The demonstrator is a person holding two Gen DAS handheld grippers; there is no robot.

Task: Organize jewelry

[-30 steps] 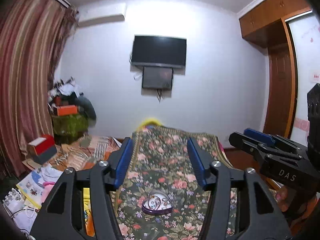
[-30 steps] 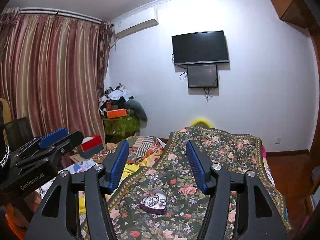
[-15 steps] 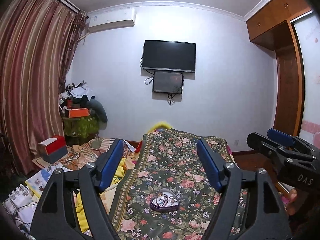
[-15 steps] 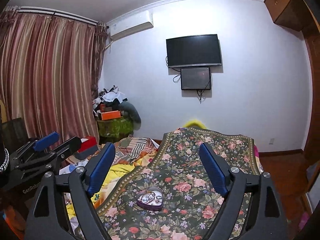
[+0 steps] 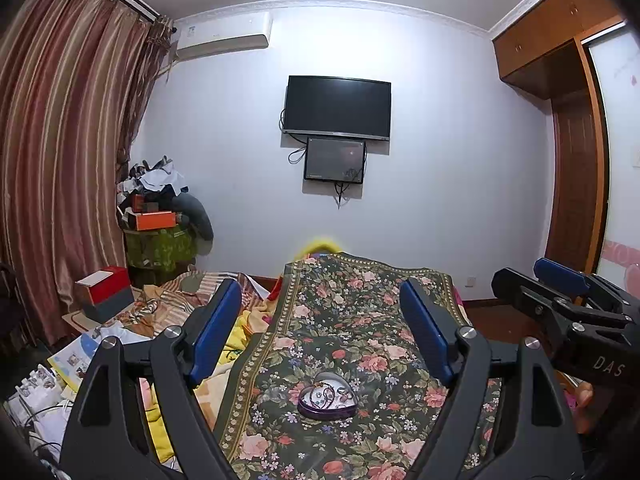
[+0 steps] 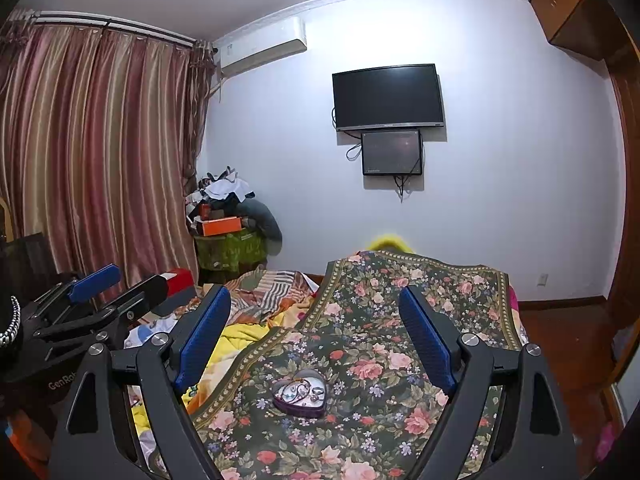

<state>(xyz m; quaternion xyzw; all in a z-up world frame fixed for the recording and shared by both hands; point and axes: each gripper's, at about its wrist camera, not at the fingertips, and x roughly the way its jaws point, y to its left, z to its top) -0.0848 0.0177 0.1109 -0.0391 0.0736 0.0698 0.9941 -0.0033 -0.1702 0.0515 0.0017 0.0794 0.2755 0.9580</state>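
A purple heart-shaped box (image 5: 328, 397) with several jewelry pieces in it lies open on the floral cloth (image 5: 360, 320). It also shows in the right wrist view (image 6: 300, 394). My left gripper (image 5: 320, 312) is wide open and empty, held well above and short of the box. My right gripper (image 6: 314, 312) is also wide open and empty, at a like distance. Each gripper shows at the edge of the other's view: the right one (image 5: 560, 300), the left one (image 6: 96, 296).
The floral cloth covers a bed. Crumpled striped and yellow bedding (image 5: 224, 320) lies to its left, with a red and grey box (image 5: 106, 292) and papers (image 5: 80, 356). A cluttered green stand (image 5: 160, 240) is by the curtain (image 5: 60, 160). A wardrobe (image 5: 576, 160) stands right.
Both grippers have opened wider and pulled up and back, so the heart box sits smaller and farther below the fingers. The box has not moved.
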